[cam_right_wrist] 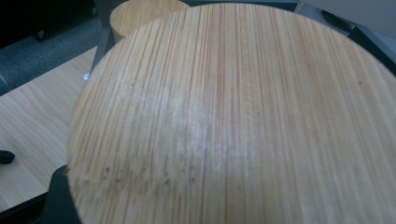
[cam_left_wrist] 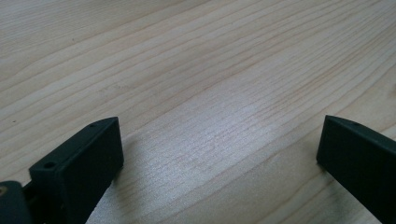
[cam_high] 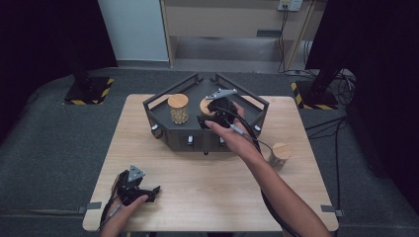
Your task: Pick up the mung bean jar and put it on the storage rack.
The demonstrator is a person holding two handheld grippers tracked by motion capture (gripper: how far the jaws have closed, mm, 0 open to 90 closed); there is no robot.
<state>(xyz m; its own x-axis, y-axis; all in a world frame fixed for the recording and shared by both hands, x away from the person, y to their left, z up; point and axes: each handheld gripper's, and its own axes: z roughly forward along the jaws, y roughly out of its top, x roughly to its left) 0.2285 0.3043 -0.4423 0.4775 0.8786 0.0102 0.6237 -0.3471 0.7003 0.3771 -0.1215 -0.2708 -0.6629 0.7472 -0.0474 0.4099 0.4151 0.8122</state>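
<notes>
Right gripper (cam_high: 210, 117) clamped on bamboo-lidded jar (cam_right_wrist: 233, 121) in dark tray (cam_high: 163, 129) (second jar (cam_high: 178, 108) alongside), left gripper (cam_high: 148, 192) wide apart on table (cam_left_wrist: 196, 70)

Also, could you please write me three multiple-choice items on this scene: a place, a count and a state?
1. Where is the lone jar? A in the tray; B on the table, right of the tray; C on the floor.
2. Wooden-lidded jars in all? A two; B three; C five.
3. The left tool is: A open, empty; B shut on a jar; C shut on a lid.
B: it stands on bare wood. B: left jar and middle jar in the tray, plus the lone one. A: its jaws stand apart.
</notes>
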